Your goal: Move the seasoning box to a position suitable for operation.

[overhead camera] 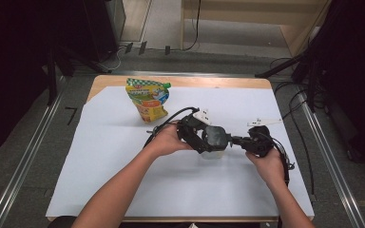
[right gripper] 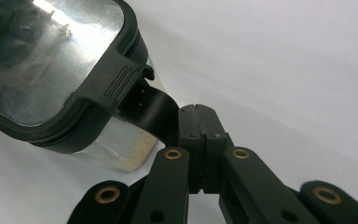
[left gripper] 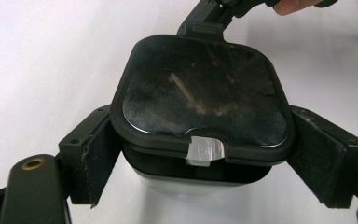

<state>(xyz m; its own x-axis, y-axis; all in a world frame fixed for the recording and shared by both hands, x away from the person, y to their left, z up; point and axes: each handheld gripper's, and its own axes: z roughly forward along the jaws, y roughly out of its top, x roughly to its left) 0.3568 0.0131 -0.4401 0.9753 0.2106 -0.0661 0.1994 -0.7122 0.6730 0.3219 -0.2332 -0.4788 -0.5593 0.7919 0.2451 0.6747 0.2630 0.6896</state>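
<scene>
- Near the far edge of the tabletop (overhead camera: 123, 190), left of its middle, we see a yellow-green pouch (overhead camera: 148, 99) standing upright, well apart from our work.
- Our left hand (overhead camera: 167, 140) holds the left gripper (overhead camera: 200, 137) just left of the tabletop's middle. In the left gripper view its fingers (left gripper: 98, 158) stand on either side of the container (left gripper: 200, 116) and press against its walls, so they grasp it.
- The container, a clear box with a black lid (right gripper: 51, 60), sits on the white tabletop near its middle, between the two grippers. A small strip of silvery tape (left gripper: 204, 150) lies on the lid's edge.
- Right of the container, our right hand (overhead camera: 267, 164) holds the right gripper (overhead camera: 240, 141). In the right gripper view its fingers (right gripper: 189, 123) are clenched together and touch the black latch tab (right gripper: 151, 109) that hangs from the lid's side.
</scene>
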